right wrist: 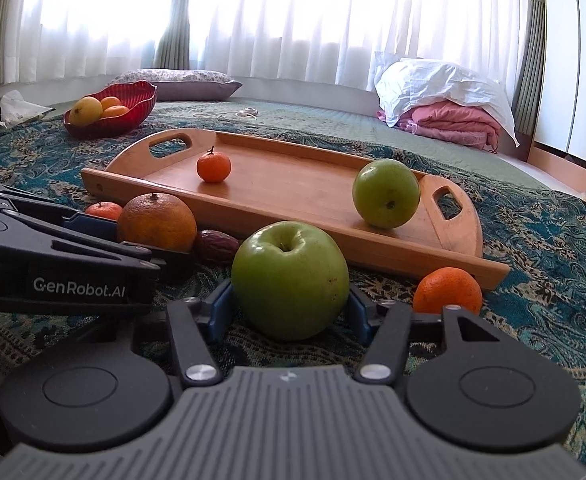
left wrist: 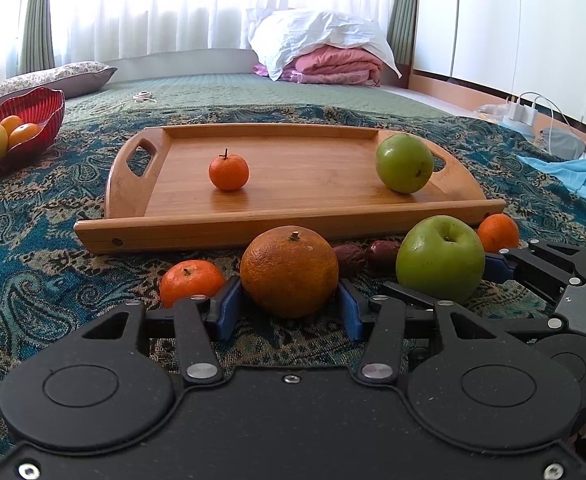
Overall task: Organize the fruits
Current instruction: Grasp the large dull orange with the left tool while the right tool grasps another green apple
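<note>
A wooden tray (left wrist: 293, 222) (right wrist: 293, 236) lies on the patterned bedspread, holding a small mandarin (left wrist: 228, 172) (right wrist: 213, 167) and a green apple (left wrist: 404, 163) (right wrist: 385, 193). In front of it my left gripper (left wrist: 289, 304) is shut on a large orange (left wrist: 289, 272) (right wrist: 157, 222), its blue fingers (left wrist: 227, 308) pressing both sides. My right gripper (right wrist: 289, 312) is shut on a second green apple (right wrist: 290, 280) (left wrist: 440, 258). Both fruits rest on the bedspread. Loose mandarins (left wrist: 191, 280) (right wrist: 447, 290) and brown dates (left wrist: 367, 256) (right wrist: 215, 246) lie nearby.
A red glass bowl (left wrist: 37, 120) (right wrist: 133, 108) with a yellow fruit and oranges stands at the far left. Pillows and folded bedding (left wrist: 325, 52) sit at the back. A charger and cables (left wrist: 525, 110) and blue cloth (left wrist: 581, 172) lie to the right.
</note>
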A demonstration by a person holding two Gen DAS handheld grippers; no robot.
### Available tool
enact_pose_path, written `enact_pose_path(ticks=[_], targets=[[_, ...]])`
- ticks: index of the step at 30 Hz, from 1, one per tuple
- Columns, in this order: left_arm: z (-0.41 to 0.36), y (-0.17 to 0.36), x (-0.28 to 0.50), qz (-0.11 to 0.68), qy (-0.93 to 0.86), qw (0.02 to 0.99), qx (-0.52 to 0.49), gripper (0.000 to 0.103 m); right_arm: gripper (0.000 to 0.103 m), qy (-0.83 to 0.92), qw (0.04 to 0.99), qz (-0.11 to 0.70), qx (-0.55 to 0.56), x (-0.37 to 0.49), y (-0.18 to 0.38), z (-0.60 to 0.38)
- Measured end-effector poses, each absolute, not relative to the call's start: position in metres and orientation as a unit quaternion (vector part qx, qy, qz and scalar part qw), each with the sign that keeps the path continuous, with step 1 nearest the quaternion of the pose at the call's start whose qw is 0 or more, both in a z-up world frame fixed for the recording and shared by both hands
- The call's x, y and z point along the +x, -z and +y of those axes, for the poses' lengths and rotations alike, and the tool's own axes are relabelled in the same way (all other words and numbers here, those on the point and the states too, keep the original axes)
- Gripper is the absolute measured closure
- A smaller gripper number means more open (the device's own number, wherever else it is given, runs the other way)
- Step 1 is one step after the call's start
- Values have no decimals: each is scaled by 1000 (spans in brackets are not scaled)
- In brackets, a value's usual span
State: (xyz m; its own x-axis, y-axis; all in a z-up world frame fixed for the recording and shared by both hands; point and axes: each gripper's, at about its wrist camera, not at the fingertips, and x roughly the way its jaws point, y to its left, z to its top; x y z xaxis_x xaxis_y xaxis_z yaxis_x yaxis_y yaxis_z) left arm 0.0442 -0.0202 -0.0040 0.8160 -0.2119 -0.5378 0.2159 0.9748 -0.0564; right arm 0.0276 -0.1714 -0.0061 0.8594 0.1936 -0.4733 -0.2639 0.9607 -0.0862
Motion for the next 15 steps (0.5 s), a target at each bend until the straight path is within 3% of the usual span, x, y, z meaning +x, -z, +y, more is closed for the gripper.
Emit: enact_pose_path(ticks=[15], targets=[[-20, 1, 39, 271, 99, 958, 4, 56, 44, -116, 965, 224, -67, 21, 3, -173]])
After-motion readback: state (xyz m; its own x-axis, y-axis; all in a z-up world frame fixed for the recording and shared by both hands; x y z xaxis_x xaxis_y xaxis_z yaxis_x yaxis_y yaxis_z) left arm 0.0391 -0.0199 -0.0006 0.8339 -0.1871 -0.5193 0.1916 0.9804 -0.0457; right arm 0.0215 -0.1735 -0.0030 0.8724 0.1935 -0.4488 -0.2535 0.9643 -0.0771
